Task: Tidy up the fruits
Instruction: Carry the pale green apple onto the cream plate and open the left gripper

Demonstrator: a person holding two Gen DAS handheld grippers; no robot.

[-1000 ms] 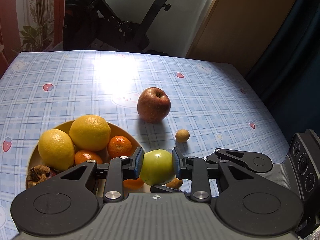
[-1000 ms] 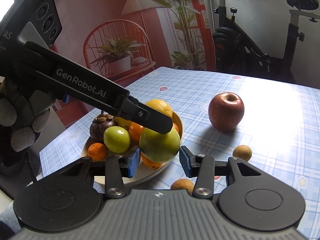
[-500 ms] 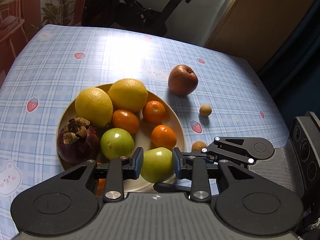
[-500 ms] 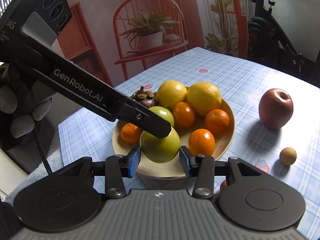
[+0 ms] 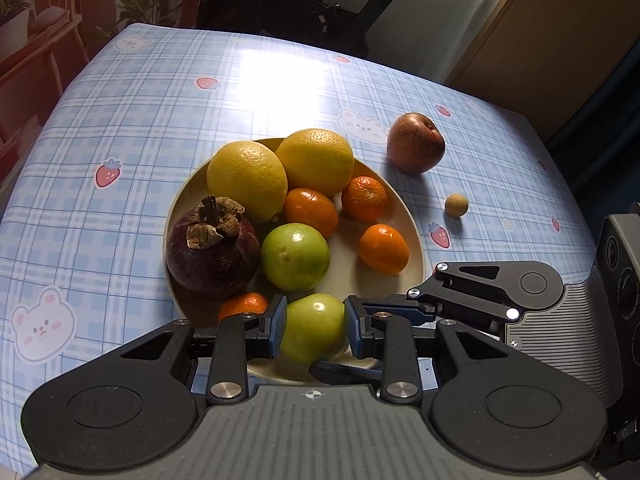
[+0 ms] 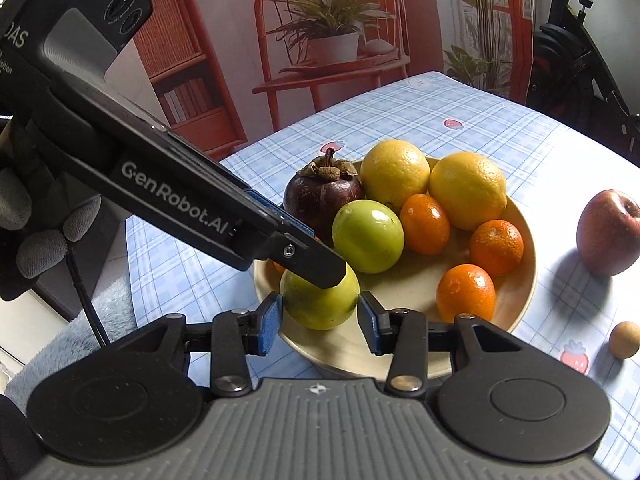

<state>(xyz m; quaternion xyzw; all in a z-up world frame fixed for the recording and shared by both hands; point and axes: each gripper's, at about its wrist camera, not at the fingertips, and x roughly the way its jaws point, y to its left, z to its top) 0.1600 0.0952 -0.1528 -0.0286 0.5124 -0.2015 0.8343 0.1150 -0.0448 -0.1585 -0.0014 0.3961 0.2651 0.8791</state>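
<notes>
Clamped between the blue pads of the left gripper (image 5: 314,326) sits a round, glossy green fruit (image 5: 314,328), held across its widest part just over the near rim of the shallow cream-coloured bowl (image 5: 416,236). From the right wrist view the same green fruit (image 6: 320,300) also lies between the fingers of the right gripper (image 6: 319,320), whose jaws stand slightly apart from the skin on both sides and grip nothing.

The fruit looks firm and smooth, probably light to moderate in weight, and its waxy skin seems likely to slip under a shallow pinch. A hold across the middle, as the left gripper has it, appears the safest; squeezing harder would risk bruising.

Inside the bowl lie two yellow citrus fruits, a dark purple mangosteen (image 5: 212,248), a second green fruit and several small oranges. A red apple (image 5: 415,143) and a small tan round fruit (image 5: 456,205) rest on the blue checked tablecloth (image 5: 120,128), well apart from both grippers.
</notes>
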